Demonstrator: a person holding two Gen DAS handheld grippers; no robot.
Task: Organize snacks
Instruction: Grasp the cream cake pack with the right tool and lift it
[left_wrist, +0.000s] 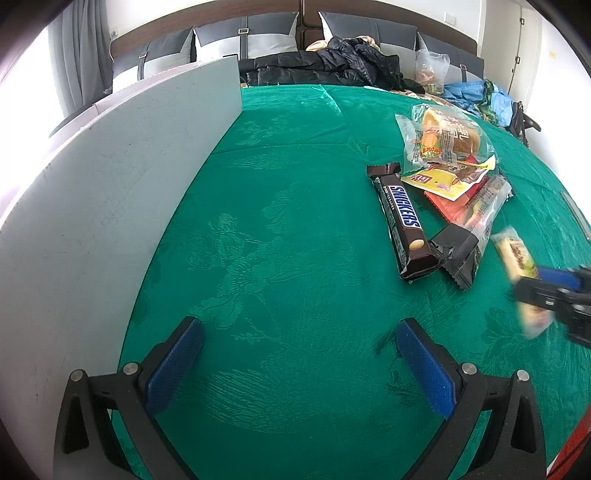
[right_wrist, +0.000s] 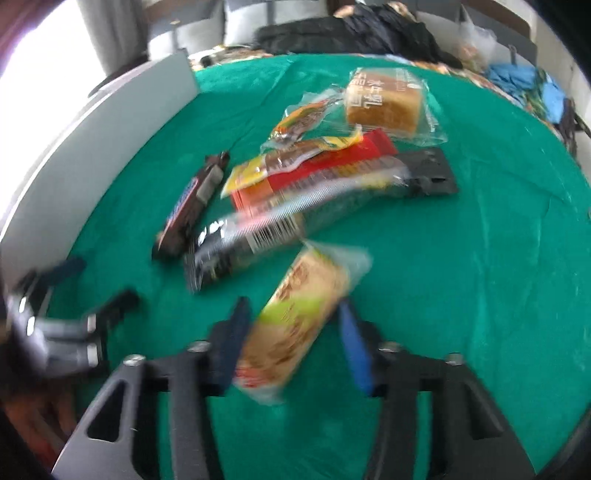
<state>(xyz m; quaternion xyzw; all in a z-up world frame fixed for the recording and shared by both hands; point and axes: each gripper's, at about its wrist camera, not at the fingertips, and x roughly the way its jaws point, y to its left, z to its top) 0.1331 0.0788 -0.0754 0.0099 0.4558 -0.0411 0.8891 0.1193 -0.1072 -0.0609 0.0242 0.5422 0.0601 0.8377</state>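
The snacks lay in a loose heap on the green cloth (left_wrist: 280, 229), toward the right in my left wrist view. A Snickers bar (left_wrist: 402, 218) sat on the near-left edge of the heap, its far end beside a clear-wrapped bun (left_wrist: 448, 138). A yellow packet (left_wrist: 443, 181) overlapped a red packet (left_wrist: 454, 206), and a long packet with a black end (left_wrist: 460, 254) lay just beside the bar's near end. A grey-white board (left_wrist: 122, 192) stood upright along the left side of the cloth.

My left gripper (left_wrist: 300, 363) hung over bare cloth with its blue pads wide apart and nothing between them, well clear of the heap.

My right gripper (right_wrist: 293, 341) had its fingers around a pale cake bar in a clear wrapper (right_wrist: 295, 321), which lay slanted between the pads. The left pad touched the wrapper. At the right pad a sliver of green cloth seemed to show, but the frame was smeared with motion, so I could not tell whether the grip was tight. In the left wrist view that bar (left_wrist: 517, 258) showed at the far right, blurred, crossed by the right gripper's fingers (left_wrist: 554, 280), just beside the heap's near end.
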